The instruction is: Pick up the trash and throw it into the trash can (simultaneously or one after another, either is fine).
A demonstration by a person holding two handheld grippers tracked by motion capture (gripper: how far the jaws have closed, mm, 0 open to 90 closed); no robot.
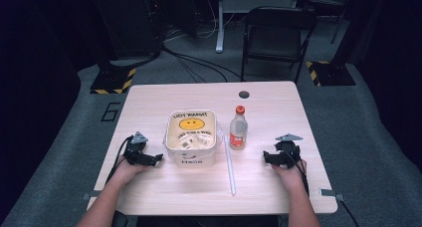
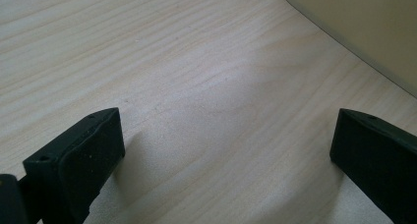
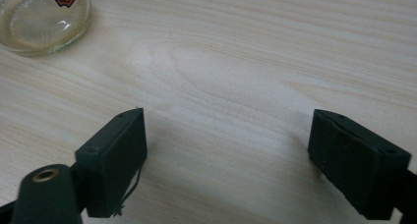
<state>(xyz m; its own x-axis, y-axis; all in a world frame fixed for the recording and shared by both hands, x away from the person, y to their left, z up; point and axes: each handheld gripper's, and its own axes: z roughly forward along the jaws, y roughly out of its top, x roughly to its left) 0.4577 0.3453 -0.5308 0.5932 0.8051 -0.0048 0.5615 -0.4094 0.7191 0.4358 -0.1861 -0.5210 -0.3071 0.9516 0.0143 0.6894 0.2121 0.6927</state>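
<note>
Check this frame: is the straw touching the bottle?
Apart. In the high view, the straw lies flat on the table, passing just left of the bottle, with a thin strip of bare wood visible between them.

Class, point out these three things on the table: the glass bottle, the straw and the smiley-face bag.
glass bottle (image 1: 238, 132), high view, on its labelled body.
straw (image 1: 229, 166), high view, midway along its length.
smiley-face bag (image 1: 192, 159), high view, on its white front wall.
</note>
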